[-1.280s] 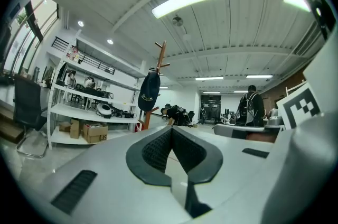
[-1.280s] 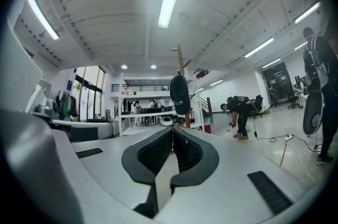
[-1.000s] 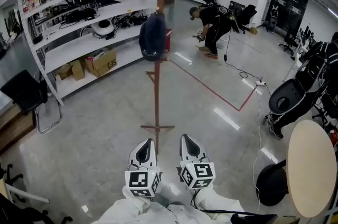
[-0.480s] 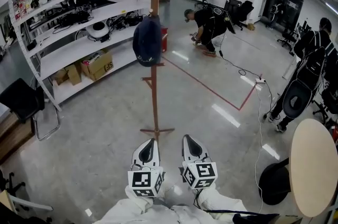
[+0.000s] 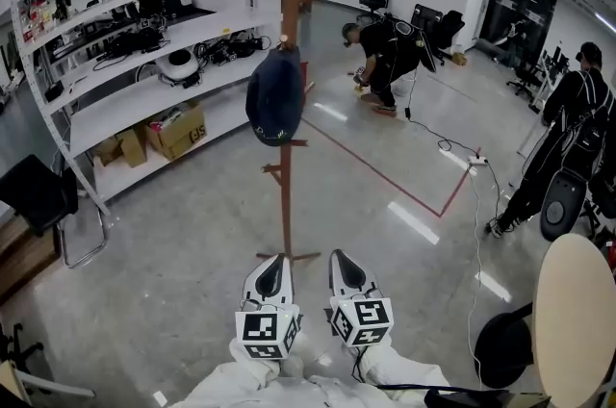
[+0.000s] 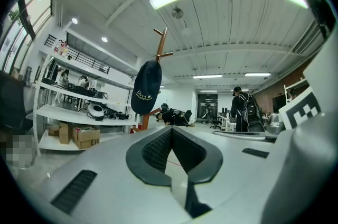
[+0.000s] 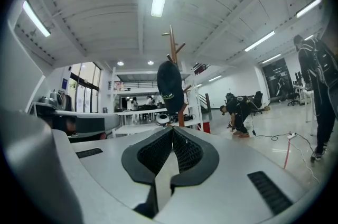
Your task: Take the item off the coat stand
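well, the dark navy cap point(image 5: 276, 95) hangs on a peg of the wooden coat stand point(image 5: 286, 194), high on the pole, with light lettering on it. the stand rises from a cross-shaped foot on the glossy grey floor point(image 5: 192, 233), straight ahead of both claws. the left claw point(image 5: 270, 267) and the right claw point(image 5: 344, 264) sit side by side low in the head view, pointing level toward the stand's foot and well short of the cap. each has its jaws pressed together with nothing between them. behind the stand to the left runs a white shelving unit point(image 5: 135, 87) carrying cables and gear, with cardboard boxes point(image 5: 176, 129) on a low shelf. a red tape line point(image 5: 385, 167) crosses the floor to the right of the pole. farther back a person in black point(image 5: 385, 55) bends over, and another person point(image 5: 573, 122) stands at the right edge. a round pale tabletop point(image 5: 577, 319) shows at the lower right.
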`<state>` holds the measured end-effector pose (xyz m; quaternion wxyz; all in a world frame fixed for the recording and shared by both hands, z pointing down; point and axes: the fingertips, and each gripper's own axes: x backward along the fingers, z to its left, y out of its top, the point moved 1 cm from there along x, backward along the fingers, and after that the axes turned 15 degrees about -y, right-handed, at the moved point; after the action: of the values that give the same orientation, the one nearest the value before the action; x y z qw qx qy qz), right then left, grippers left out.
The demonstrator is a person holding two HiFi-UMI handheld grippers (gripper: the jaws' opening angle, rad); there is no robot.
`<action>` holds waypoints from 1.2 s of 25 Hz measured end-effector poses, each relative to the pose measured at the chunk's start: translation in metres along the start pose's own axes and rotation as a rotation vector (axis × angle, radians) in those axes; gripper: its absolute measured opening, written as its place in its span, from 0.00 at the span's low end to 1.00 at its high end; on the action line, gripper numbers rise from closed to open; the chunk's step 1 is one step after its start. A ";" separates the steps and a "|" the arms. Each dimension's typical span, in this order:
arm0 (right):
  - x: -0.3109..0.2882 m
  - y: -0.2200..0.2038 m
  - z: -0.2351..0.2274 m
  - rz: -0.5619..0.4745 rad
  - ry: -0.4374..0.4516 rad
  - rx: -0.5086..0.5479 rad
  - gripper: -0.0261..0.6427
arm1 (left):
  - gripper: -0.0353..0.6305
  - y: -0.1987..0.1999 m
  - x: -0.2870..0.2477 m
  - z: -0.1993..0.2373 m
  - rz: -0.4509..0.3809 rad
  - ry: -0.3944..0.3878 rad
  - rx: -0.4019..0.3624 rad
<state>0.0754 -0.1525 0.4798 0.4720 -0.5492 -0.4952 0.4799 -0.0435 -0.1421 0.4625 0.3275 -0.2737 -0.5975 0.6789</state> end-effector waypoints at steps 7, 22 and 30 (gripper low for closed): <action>-0.048 0.008 0.009 -0.024 0.001 0.012 0.06 | 0.03 0.004 -0.037 0.031 -0.008 -0.027 -0.005; -0.098 0.009 0.010 -0.021 -0.015 0.030 0.06 | 0.03 0.012 -0.078 0.063 -0.036 -0.045 -0.004; -0.109 0.013 0.007 -0.019 0.014 0.031 0.06 | 0.03 0.005 -0.088 0.067 -0.018 -0.015 0.010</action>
<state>0.0640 -0.2618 0.4728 0.4885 -0.5406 -0.4897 0.4790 -0.0387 -0.2529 0.4646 0.3307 -0.2615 -0.5988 0.6809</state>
